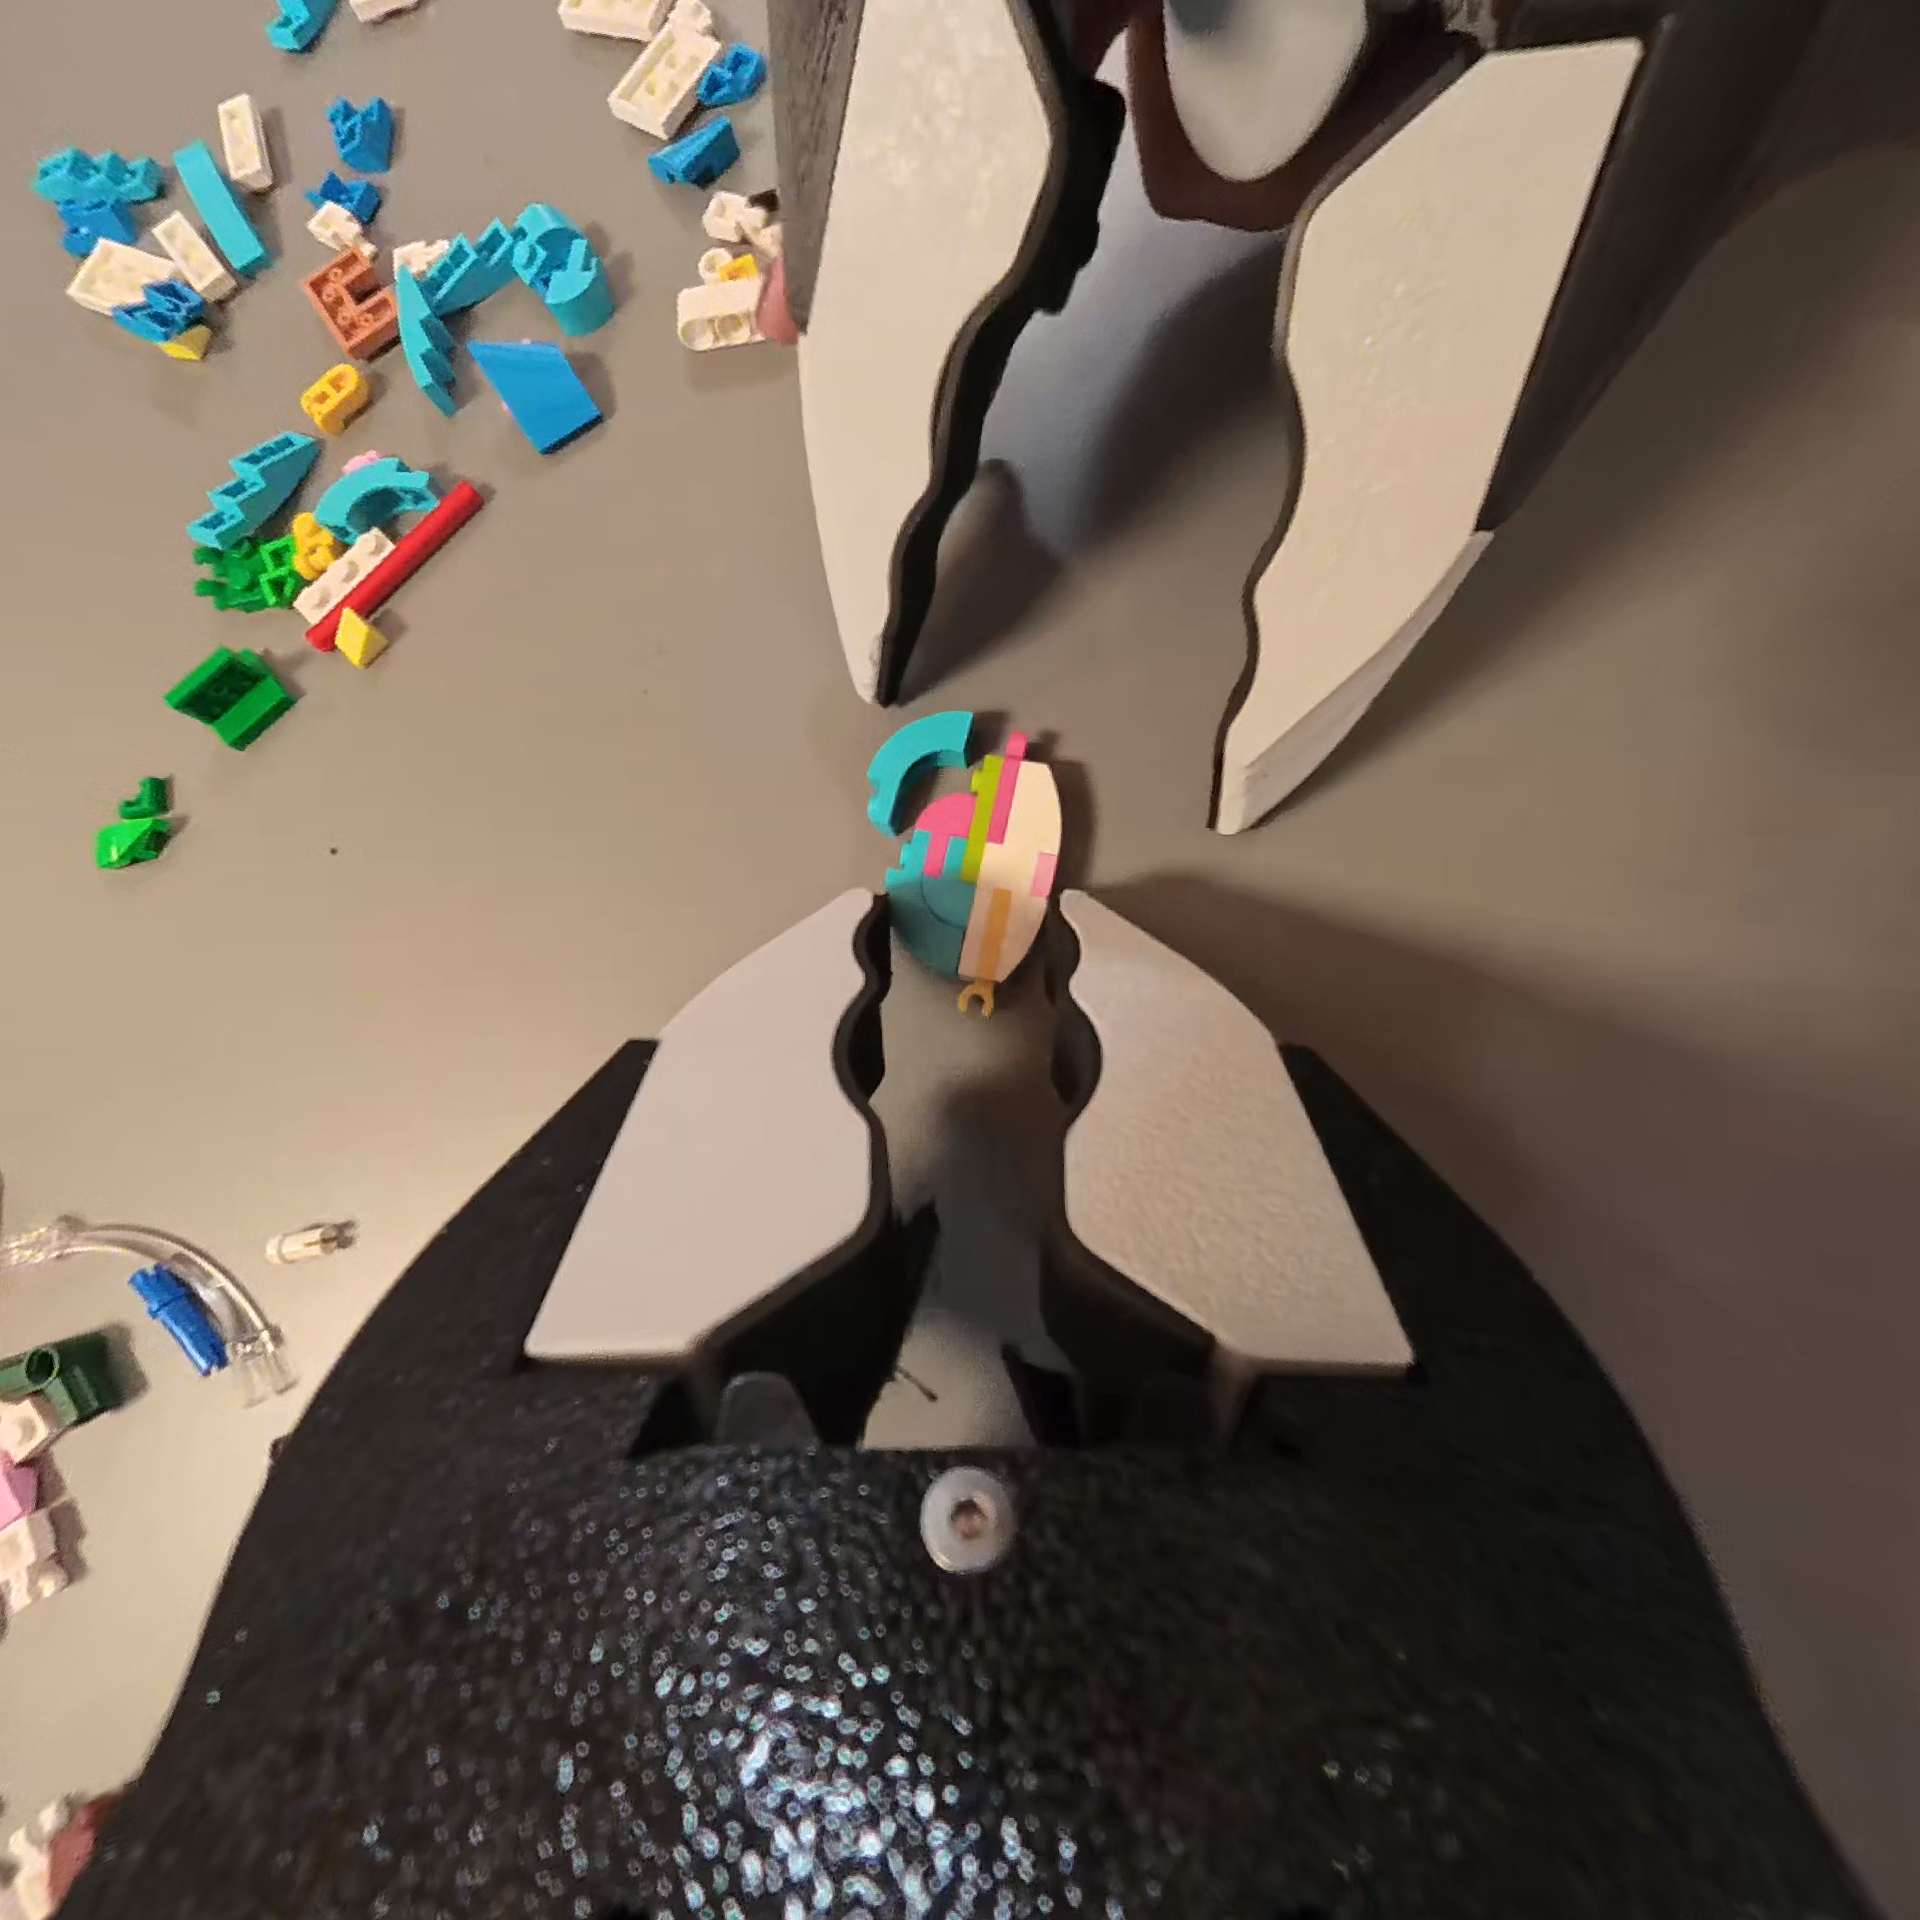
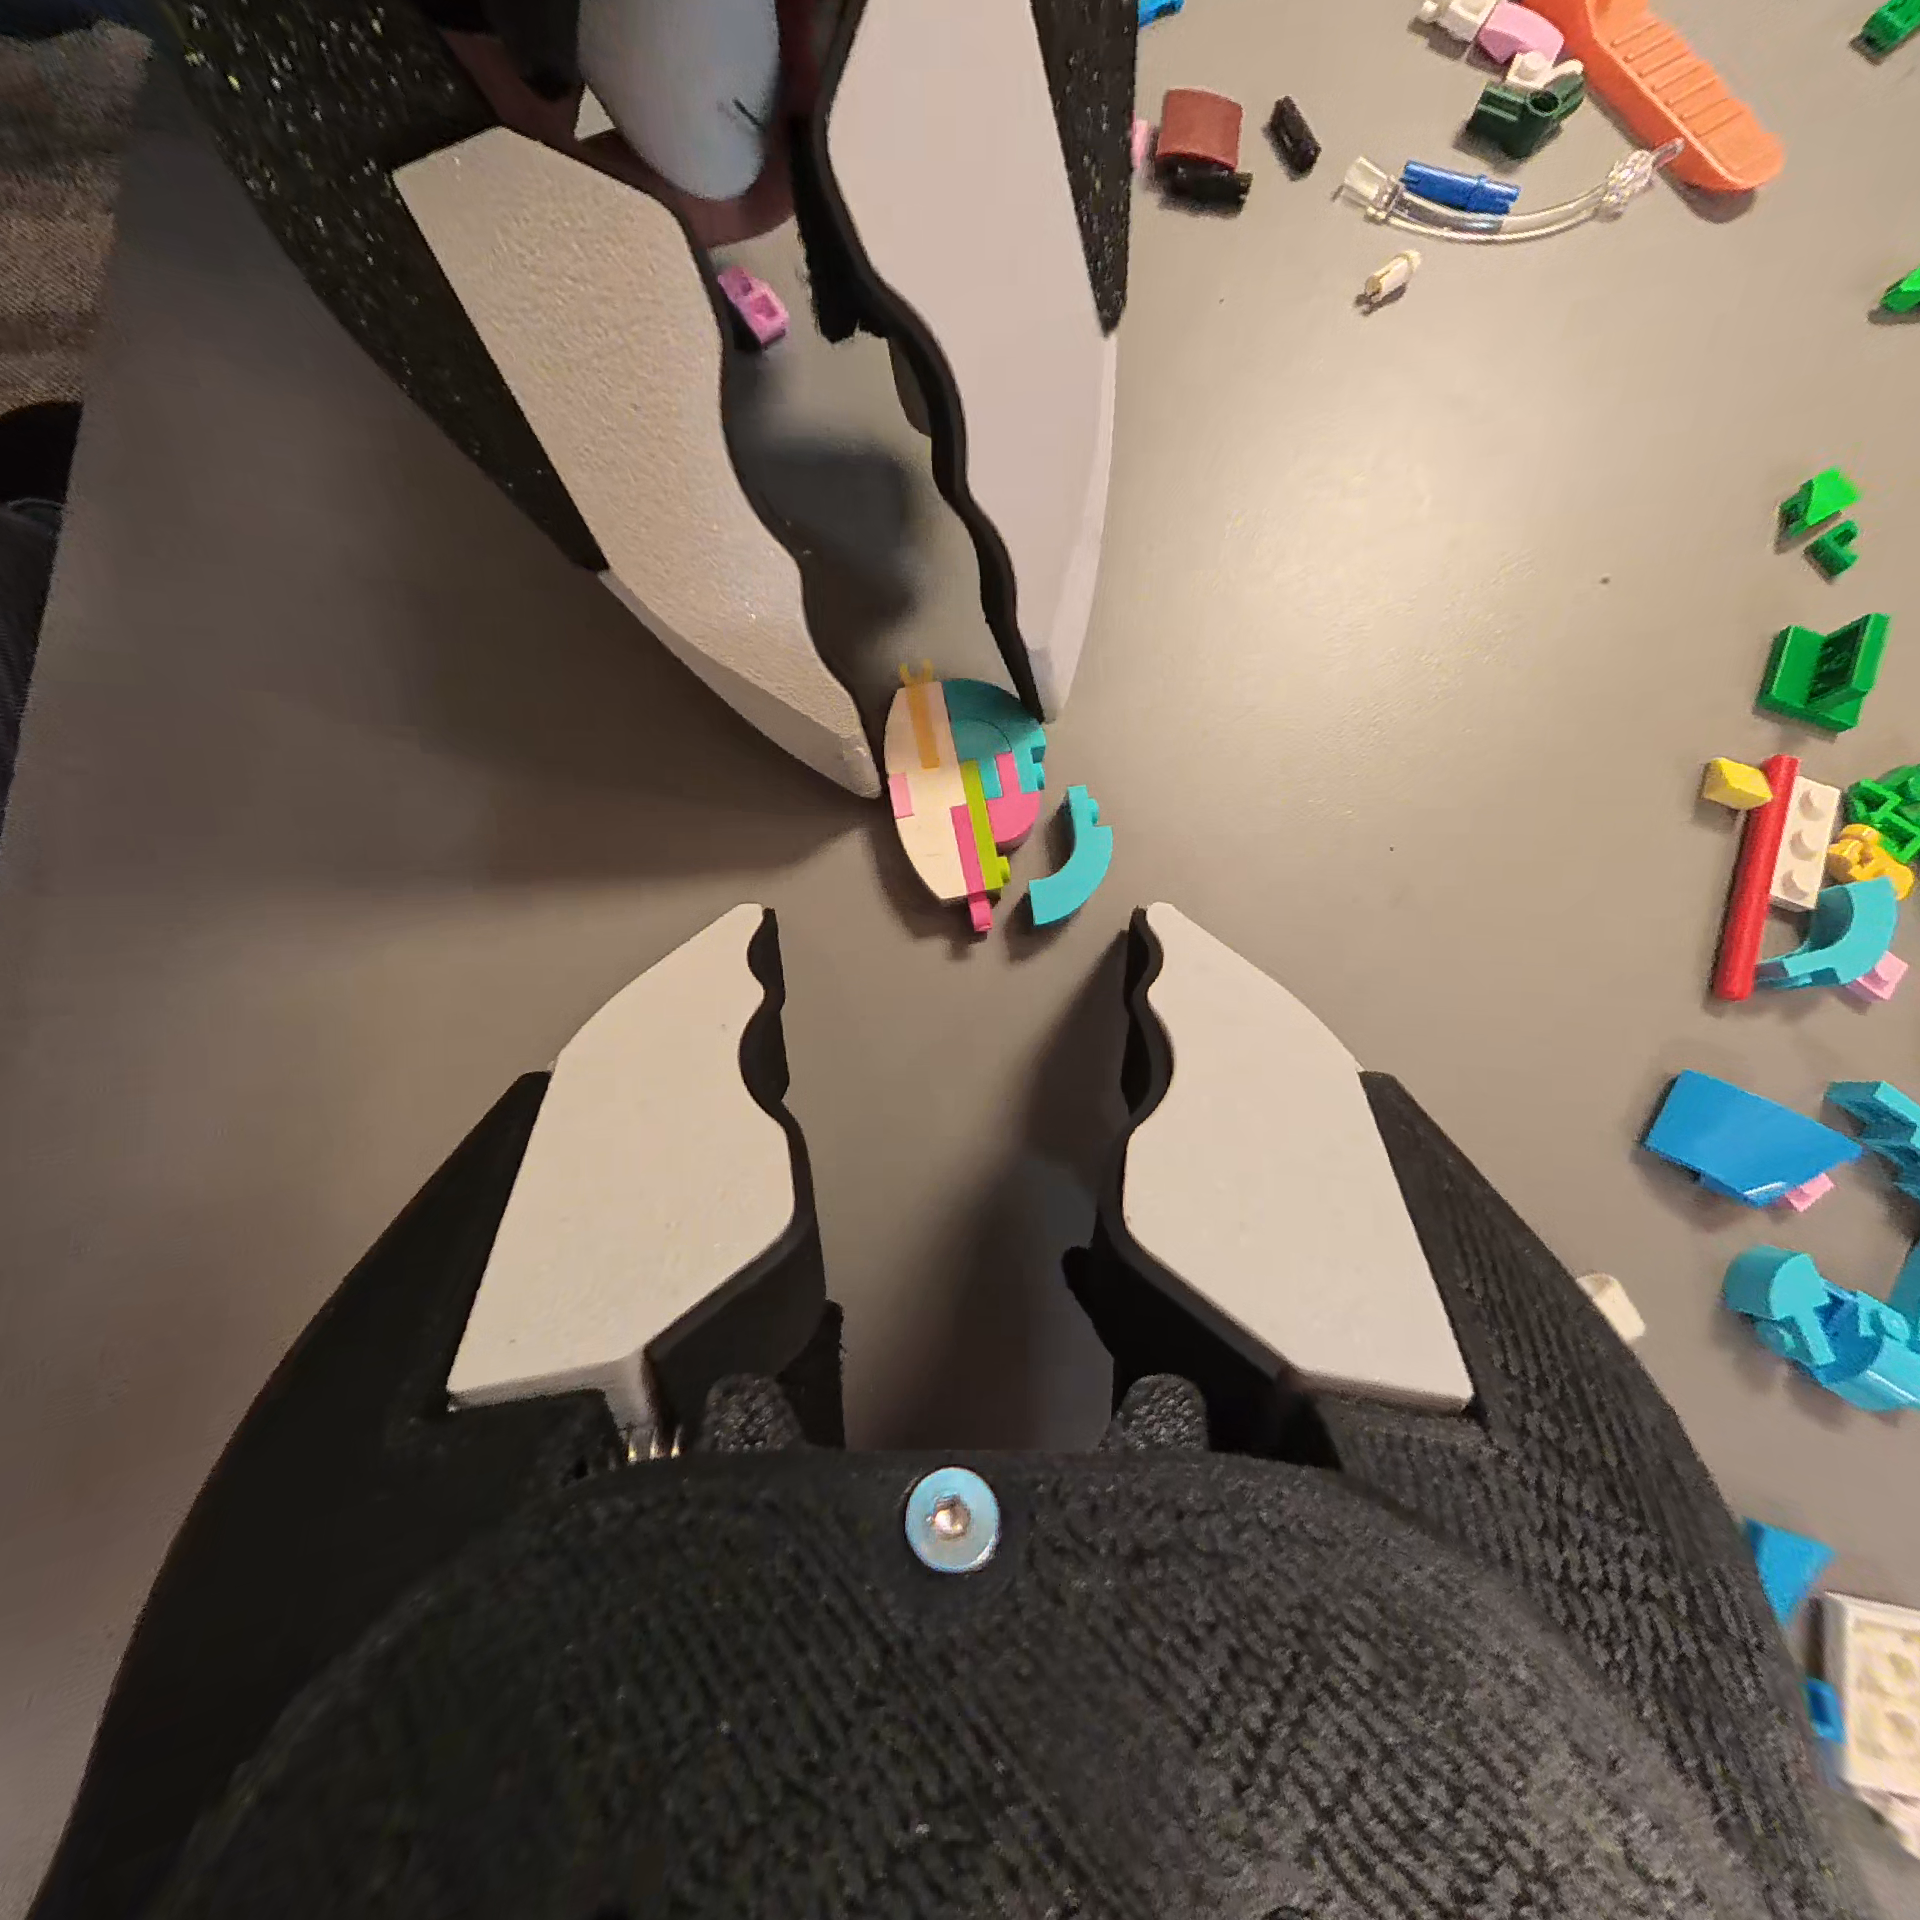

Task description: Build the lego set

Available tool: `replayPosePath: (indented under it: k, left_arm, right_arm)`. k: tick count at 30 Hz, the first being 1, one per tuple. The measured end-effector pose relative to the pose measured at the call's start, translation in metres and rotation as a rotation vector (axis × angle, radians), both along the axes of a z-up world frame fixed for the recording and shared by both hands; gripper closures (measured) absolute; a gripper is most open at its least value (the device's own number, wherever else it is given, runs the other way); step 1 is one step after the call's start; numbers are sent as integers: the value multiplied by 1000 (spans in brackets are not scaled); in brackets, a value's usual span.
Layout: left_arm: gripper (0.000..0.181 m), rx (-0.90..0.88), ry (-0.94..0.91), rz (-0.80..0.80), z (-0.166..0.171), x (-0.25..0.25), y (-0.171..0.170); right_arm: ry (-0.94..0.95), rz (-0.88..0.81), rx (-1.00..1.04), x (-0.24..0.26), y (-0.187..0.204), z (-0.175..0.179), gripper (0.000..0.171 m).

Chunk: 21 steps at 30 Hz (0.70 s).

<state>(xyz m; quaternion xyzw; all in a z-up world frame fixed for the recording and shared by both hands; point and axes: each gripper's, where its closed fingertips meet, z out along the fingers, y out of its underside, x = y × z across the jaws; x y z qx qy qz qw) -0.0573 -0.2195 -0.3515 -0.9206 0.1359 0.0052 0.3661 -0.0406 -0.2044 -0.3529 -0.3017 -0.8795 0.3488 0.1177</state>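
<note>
So far built: one small rounded assembly (image 1: 977,862), clamped in left gripper (image 1: 971,909) jaws.
Right gripper (image 2: 951,920): jaws apart, empty.
Left to do: teal arch (image 2: 1075,857) unattached (beside it); most loose bricks (image 1: 312,312) unused on counter (image 1: 623,831).

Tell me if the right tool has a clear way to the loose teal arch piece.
Probably yes. The right tool is open, with bare table between it and the teal arch; the left tool holds only the round model beside it.

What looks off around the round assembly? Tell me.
The teal arc piece lies loose on the table beside the round assembly, a gap between them, not seated. The left gripper jaws pinch the assembly's far end.
</note>
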Motion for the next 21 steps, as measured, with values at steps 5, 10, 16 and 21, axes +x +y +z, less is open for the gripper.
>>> replayPosePath:
  k: [5,10,16,21]
  left_arm:
    - [154,-15,-3,-2,0,8,2]
    - [153,-18,-29,19,-1,9,8]
    - [153,-39,-28,5,-1,8,10]
    - [153,-31,-40,10,-1,6,12]
  right_arm:
    - [26,3,2,-1,-2,0,102]
    - [28,22,-3,0,-5,0,98]
    - [16,49,-4,-1,-7,0,95]
    - [3,73,-14,0,-10,-1,94]
